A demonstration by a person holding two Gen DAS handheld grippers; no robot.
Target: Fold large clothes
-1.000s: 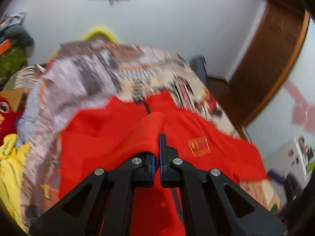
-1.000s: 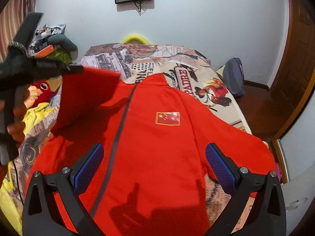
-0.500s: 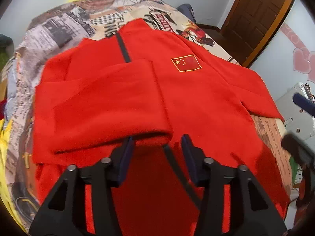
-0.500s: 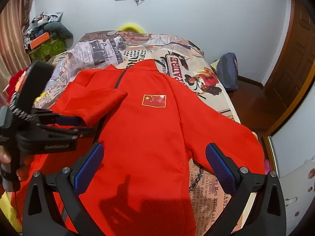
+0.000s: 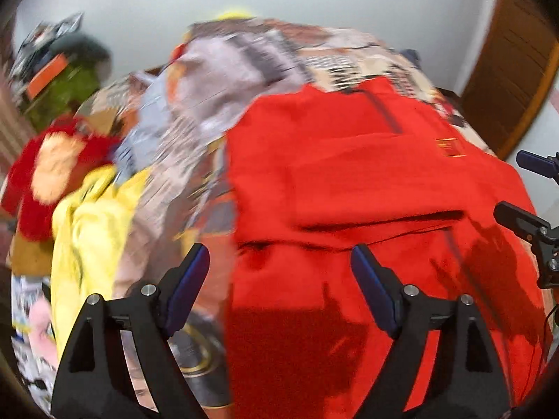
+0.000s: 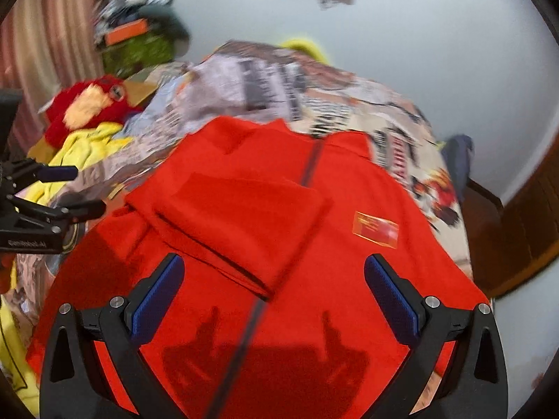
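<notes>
Left wrist view
Left tongs (image 5: 279, 262): spread wide, holding nothing; blue ribbed pads on black arms.
Jacket (image 5: 367, 209): red, soft matte cloth, lying flat on the bed, front up, dark zip down the middle.
Sleeve (image 5: 367, 188): folded across the chest into a flat rectangle, its lower edge casting a shadow line.
Badge (image 5: 450, 146): small yellow-edged patch on the chest, blurred.
Bed (image 5: 244, 70): covered in a newspaper-print sheet, blurred by motion.
Yellow cloth (image 5: 91, 230): crumpled heap at the bed's left side.
Plush toy (image 5: 45, 171): red with a pale face, beside the yellow cloth.
Right tongs (image 5: 524, 192): seen at the right edge over the jacket.

Right wrist view
Right tongs (image 6: 276, 286): spread wide, empty, hovering over the jacket's lower half.
Jacket (image 6: 314, 244): collar toward the wall, hem toward the camera.
Sleeve (image 6: 244, 216): lies diagonally over the zip.
Badge (image 6: 375, 228): red rectangle with a gold rim.
Left tongs (image 6: 73, 190): at the left edge, beside the jacket's side, gap between tips.
Door (image 6: 524, 209): brown wood, at right.
</notes>
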